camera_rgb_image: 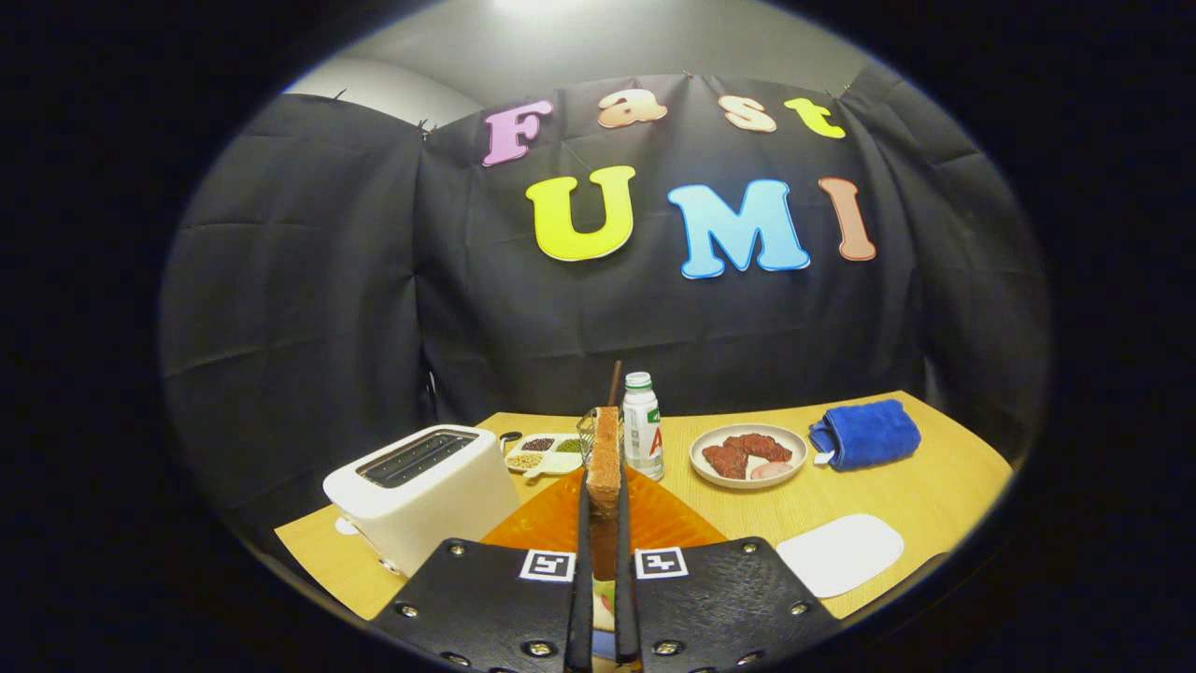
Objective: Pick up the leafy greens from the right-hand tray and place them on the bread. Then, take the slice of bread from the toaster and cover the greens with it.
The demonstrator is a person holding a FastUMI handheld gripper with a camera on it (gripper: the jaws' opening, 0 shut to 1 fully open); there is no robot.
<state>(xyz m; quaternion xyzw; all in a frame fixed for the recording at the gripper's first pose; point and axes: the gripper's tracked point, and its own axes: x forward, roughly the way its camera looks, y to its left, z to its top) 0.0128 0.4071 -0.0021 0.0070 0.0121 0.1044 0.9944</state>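
My gripper is shut on a slice of toasted bread, held upright and edge-on between both fingers. It hangs above an orange plate that lies just ahead of the fingers. Low between the fingers a pale green patch shows on something below; I cannot tell what it is. The white toaster stands to the left of the fingers, its two slots dark with no bread in them. A flat white tray lies to the right of the fingers with nothing on it.
Beyond the bread stand a white bottle and a wire basket. A divided dish of grains sits behind the toaster. A round plate with meat slices and a folded blue towel lie at the back right.
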